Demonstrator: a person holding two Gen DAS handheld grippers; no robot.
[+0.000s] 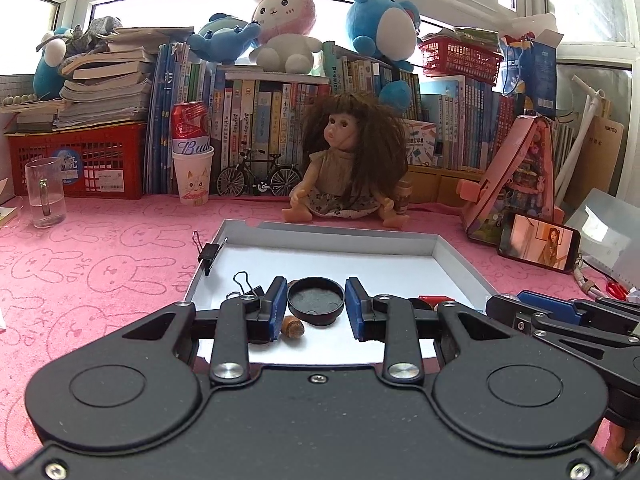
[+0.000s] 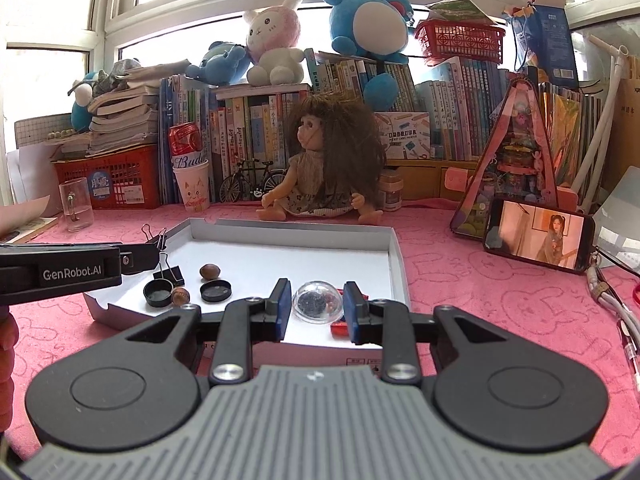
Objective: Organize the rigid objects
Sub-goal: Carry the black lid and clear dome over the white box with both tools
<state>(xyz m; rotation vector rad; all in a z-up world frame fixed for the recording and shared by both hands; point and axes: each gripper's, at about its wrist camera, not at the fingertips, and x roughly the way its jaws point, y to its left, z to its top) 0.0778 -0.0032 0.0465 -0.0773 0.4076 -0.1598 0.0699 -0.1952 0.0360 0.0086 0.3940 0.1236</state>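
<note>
A shallow white tray (image 1: 460,256) lies on the pink cloth. My left gripper (image 1: 317,309) is shut on a round black cap (image 1: 316,300), its blue pads against both sides. A brown nut (image 1: 293,327) lies on the tray floor just below the cap. One binder clip (image 1: 208,254) is clipped on the tray's left rim and another (image 1: 244,286) lies by my left finger. My right gripper (image 2: 317,308) is shut on a clear plastic dome (image 2: 318,301) over the tray (image 2: 394,264), with a red piece (image 2: 340,329) under it. A second cap (image 2: 216,291) and nut (image 2: 210,271) lie further left.
A doll (image 1: 348,160) sits behind the tray. A glass mug (image 1: 44,192) stands at the left, and a paper cup (image 1: 194,176) holds a red can. A phone (image 1: 538,242) leans at the right near cables (image 2: 612,300). Books and plush toys line the back.
</note>
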